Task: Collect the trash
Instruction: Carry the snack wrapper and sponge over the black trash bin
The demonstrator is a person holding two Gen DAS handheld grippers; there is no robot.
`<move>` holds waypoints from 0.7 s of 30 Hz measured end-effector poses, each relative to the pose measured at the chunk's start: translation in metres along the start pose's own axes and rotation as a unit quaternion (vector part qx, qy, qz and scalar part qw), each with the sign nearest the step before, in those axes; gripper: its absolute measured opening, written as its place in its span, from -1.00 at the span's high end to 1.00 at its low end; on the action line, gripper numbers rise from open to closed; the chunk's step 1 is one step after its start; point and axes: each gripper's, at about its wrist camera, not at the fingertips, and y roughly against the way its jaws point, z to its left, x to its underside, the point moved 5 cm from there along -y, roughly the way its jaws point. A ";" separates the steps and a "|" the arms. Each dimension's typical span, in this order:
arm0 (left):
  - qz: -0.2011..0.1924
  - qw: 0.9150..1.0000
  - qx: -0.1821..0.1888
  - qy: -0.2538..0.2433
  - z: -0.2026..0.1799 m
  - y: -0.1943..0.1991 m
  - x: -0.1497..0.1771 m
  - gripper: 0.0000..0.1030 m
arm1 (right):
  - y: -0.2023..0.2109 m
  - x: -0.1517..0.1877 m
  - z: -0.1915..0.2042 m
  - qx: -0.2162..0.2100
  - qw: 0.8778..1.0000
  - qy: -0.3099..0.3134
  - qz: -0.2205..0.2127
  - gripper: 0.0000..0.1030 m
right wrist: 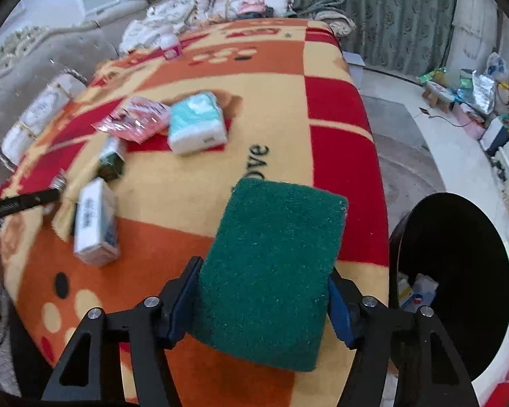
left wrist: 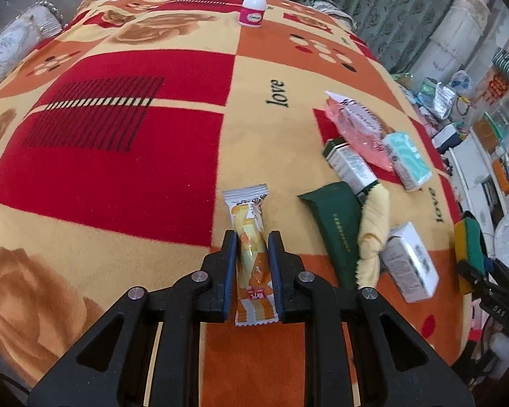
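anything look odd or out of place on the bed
Yes. A small white bottle with a pink label stands upright alone at the far end of the blanket, away from the clutter. Near the edge, boxes, wrappers and a yellow cloth lie overlapping in a heap.

Left wrist view looks steeply down, close over the patterned blanket (left wrist: 135, 156). Right wrist view looks down at the blanket's edge beside a black bin (right wrist: 458, 264). Both views share the tissue pack (left wrist: 409, 159) and white box (left wrist: 410, 264).
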 end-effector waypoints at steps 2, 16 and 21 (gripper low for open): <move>-0.009 1.000 0.005 -0.004 -0.006 0.010 -0.002 0.71 | 0.011 -0.003 0.002 -0.001 1.000 0.008 -0.013 -0.25; -0.045 0.992 0.077 -0.093 -0.124 0.058 -0.011 0.71 | 0.055 -0.002 -0.024 -0.004 0.998 -0.008 -0.054 -0.25; -0.038 0.985 0.109 -0.131 -0.187 0.053 -0.004 0.71 | 0.067 0.005 -0.047 0.011 0.998 -0.026 -0.061 -0.25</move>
